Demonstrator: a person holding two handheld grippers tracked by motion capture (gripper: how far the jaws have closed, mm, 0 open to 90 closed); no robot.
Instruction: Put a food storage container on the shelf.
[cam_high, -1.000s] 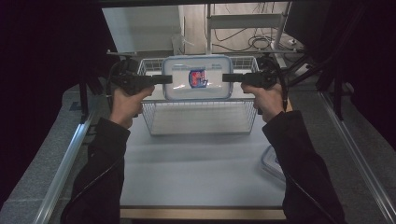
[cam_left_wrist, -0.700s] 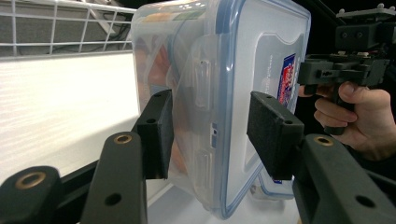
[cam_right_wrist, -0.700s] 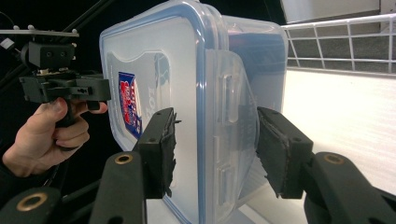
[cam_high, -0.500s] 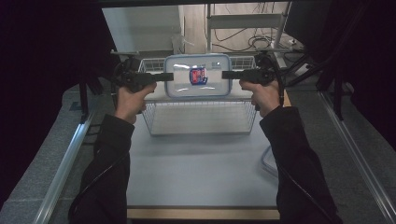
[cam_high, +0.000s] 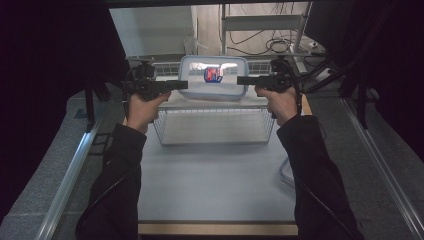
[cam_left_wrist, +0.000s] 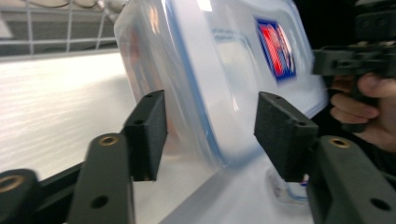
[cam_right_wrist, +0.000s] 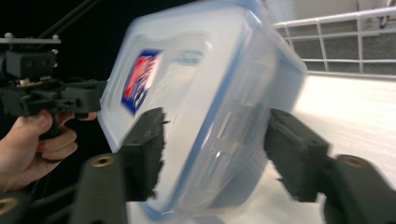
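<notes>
With both sets of fingers just opened wide and their pads clear of the lidded plastic container (cam_high: 214, 76), which sits at the far side of the wire basket (cam_high: 215, 125) on the desk (cam_high: 210, 185), we judge the release done. We back the left gripper (cam_high: 181, 84) and right gripper (cam_high: 243, 80) straight outward, level, so no pad catches the blue-rimmed lid.

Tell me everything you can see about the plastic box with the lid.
The plastic box is clear, rectangular with rounded corners, and closed by a clear lid with a blue rim and a red-and-blue label. It looks empty. It sits level at the far end of the white wire basket. The left gripper and right gripper straddle its short ends; their jaws have just been opening, with gaps at the pads.
</notes>
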